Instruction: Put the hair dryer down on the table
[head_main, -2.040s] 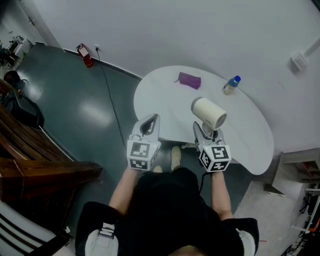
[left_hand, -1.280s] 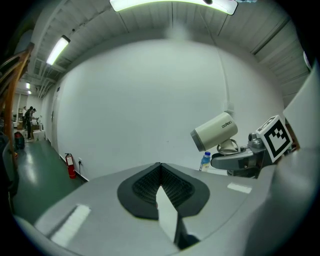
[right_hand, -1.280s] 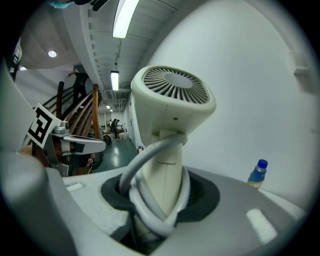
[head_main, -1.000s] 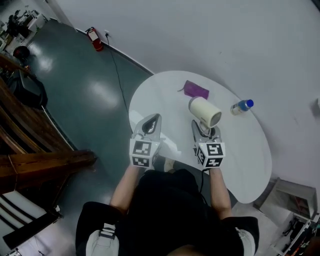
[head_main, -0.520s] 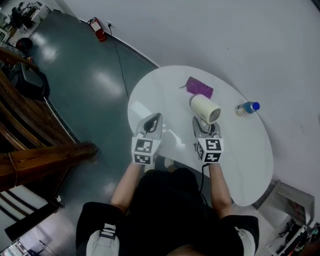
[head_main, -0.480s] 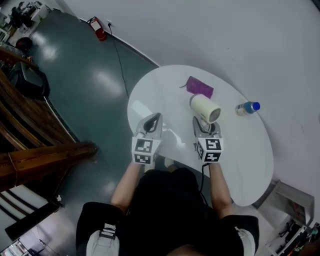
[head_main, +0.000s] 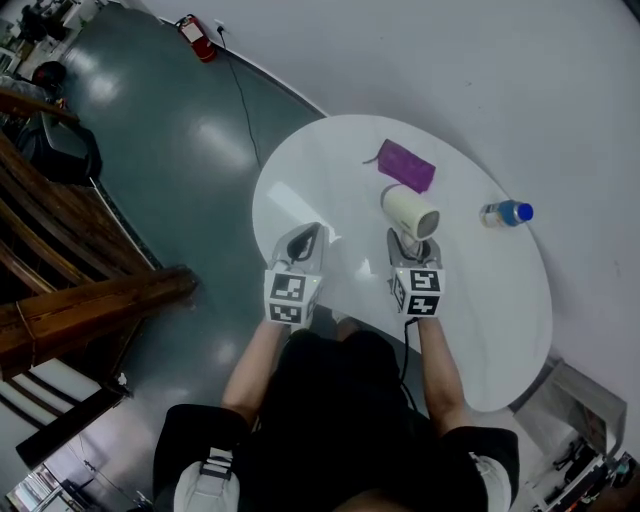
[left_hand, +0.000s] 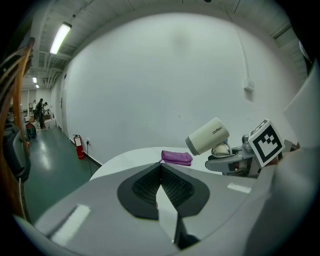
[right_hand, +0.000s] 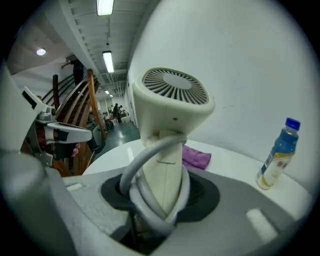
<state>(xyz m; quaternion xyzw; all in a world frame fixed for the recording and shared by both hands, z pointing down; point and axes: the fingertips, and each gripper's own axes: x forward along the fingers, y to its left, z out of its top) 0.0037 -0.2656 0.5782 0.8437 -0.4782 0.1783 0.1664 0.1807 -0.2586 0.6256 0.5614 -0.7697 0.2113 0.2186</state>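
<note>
Well, we have the dryer (head_main: 410, 212) upright in our right gripper (head_main: 408, 245), whose jaws are clamped on the handle (right_hand: 167, 165), with the grey cord (right_hand: 150, 200) looped round it right where the pads bite. Our left gripper (head_main: 308, 235) carries nothing; its jaws are pressed together and it hangs over the near edge of the table (head_main: 480, 300). The dryer is over the tabletop, between us and the purple cloth (head_main: 407, 163), with the bottle (head_main: 507, 212) well off to the right. It seems to be in the air, though from above we cannot judge how far it is off the surface.

We reckon it a light, stiff plastic shell, smooth and rather top-heavy, so it would likely tip if stood on its handle end; laying it on its side looks safer. The handle is the place to hold it. The springy cord under the pads may let it twist, so we would keep the grip firm until it rests on the table
</note>
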